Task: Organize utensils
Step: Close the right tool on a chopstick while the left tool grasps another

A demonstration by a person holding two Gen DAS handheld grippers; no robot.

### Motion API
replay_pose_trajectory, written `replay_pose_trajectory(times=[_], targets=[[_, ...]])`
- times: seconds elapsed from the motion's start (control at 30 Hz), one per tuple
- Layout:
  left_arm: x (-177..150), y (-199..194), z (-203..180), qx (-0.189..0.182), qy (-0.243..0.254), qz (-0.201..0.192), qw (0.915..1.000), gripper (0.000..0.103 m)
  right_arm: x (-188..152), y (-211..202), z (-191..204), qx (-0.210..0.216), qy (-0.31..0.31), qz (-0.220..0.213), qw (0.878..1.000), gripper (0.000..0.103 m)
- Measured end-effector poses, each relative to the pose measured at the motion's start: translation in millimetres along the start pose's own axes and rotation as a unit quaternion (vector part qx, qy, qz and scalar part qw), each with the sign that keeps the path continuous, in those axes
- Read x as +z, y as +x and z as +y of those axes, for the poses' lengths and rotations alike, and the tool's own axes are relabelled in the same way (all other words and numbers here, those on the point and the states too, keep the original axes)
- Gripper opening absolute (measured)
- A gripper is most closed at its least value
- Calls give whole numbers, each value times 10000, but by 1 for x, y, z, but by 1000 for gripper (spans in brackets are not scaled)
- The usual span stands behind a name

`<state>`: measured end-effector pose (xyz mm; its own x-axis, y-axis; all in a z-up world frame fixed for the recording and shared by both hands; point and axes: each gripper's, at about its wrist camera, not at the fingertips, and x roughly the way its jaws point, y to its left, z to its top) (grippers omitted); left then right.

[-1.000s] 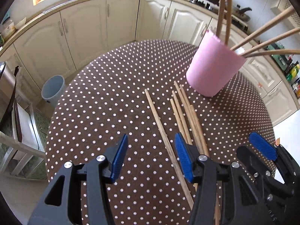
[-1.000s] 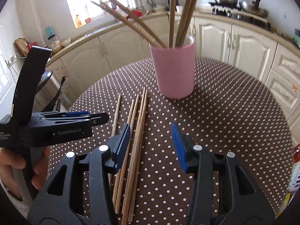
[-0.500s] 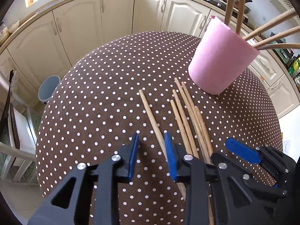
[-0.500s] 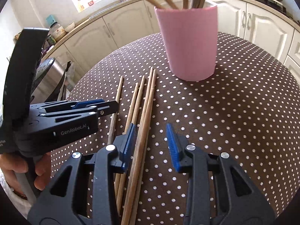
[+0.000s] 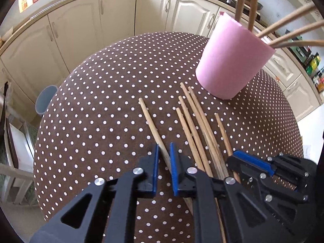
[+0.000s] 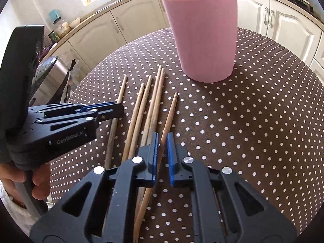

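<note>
Landmark = pink cup (image 6: 204, 38), upright on the dotted tablecloth (image 6: 263, 121), several wooden sticks already standing in it. On the cloth just in front of the cup lie six more chopsticks, roughly parallel, far tips pointing toward the cup. Left gripper (image 5: 163, 154) is closing on the outermost chopstick (image 5: 150, 121), the one lying farthest from the cup and a bit apart from the rest; blue pads sit either side of the shaft and look to be pinching it, tho a sliver of gap may remain on one side. Right gripper (image 6: 161, 141) is clamped down on the lone stick (image 6: 171, 111) on the side of the bunch nearest the cup's base, jaws nearly together w/ the shaft between the pads. The four-stick middle bundle (image 6: 149, 105) lies untouched between the two picks. Step in hand, as I read it: secure one stick per gripper, then carry to the cup. To do it well: confirm both pinches are firm before lifting, lift straight up so neighbours in the bundle don't get dragged, esp. on the right where the bundle lies just beside the held stick. Both grips are near the ends away from the cup, so the long free ends may droop; tip each stick upright before lowering it into the cup, and go in one at a time so the grippers don't clash at the rim or knock the sticks already there.
</note>
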<state>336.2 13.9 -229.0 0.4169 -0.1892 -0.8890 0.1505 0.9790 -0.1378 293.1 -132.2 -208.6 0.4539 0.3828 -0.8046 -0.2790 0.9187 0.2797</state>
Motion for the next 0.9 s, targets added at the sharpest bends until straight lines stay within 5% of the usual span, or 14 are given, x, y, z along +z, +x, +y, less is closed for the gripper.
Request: replay_pose_trajectory(times=[0.23,0.7,0.9], targets=[[-7,-5,-7,292,331,93,9990,12,1,-5,-6,-250,-83,127,9996,9],[-3,1,-3,231,191,89,9995,11,36,13,3,-501,-273,884,9944,9],[-10,-5,-4,120,139,-43,9998,6,37,14,2,-488,-188,756,9958,6]])
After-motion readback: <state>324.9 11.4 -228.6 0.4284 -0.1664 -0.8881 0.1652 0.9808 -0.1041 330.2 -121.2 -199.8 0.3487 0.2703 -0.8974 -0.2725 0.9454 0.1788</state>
